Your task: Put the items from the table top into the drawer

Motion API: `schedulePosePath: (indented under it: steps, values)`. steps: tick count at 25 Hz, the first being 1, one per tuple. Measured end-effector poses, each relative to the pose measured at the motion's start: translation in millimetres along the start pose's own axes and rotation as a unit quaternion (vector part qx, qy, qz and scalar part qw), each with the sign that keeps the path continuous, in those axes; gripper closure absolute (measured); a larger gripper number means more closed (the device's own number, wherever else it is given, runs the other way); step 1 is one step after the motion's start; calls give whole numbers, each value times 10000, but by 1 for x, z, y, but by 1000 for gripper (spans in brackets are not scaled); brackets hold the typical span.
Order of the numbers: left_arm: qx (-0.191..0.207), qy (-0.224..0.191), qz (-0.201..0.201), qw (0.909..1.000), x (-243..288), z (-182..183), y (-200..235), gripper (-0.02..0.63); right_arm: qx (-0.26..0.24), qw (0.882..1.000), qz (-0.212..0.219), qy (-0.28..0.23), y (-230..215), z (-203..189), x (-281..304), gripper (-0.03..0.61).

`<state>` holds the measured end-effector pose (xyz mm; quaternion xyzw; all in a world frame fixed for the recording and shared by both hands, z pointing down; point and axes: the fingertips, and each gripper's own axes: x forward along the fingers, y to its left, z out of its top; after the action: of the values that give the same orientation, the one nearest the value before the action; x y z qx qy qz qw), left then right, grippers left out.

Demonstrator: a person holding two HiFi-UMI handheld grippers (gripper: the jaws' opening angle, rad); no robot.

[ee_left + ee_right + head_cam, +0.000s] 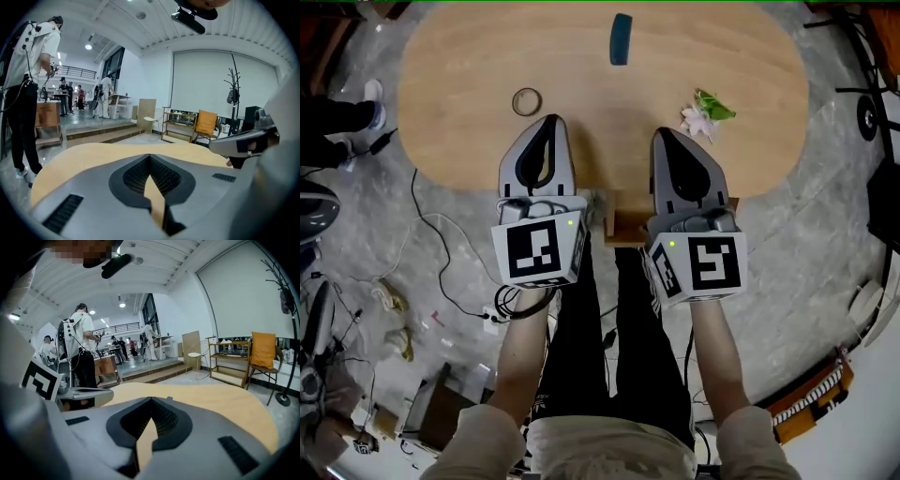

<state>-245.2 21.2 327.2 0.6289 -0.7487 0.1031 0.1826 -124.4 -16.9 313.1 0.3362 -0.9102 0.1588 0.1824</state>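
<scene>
Grey mottled floor all round the oval wooden desk, and a black cable trails across it at the left. Overhead, a white ribbed ceiling with a round lamp lit. On the far side there's a pale blind, a black coat stand and an orange-backed chair beside a low shelf. Far left, steps rise to a bright hall.

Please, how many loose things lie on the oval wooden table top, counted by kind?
Thin brown ring: 1
Dark blue oblong object: 1
Pink flower with green leaves: 1
Total: 3
</scene>
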Motion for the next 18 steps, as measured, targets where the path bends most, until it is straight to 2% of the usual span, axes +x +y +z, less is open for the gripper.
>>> schedulePosePath:
  steps: [4,10,11,13,14,16,18]
  values:
    - [-68,244,74,9997,1,-37,8,607,155,9996,-68,223,0,-31,7,574]
    - [-106,375,-13,9992,9,-49,12,606,204,9991,-106,345,-1,-45,11,574]
    - [-172,402,-76,9990,13,-50,13,570,212,9991,-107,344,0,-45,12,574]
    - [-353,475,-106,9982,22,-54,22,419,214,9991,-95,347,1,-44,13,574]
    - [-407,539,-50,9977,28,-58,29,368,218,9991,-84,355,2,-43,13,574]
    - [-389,753,125,9963,43,-72,46,311,240,9990,-59,379,3,-44,14,574]
    - [-314,1078,248,9934,57,-89,62,289,256,9988,-38,407,4,-45,15,574]
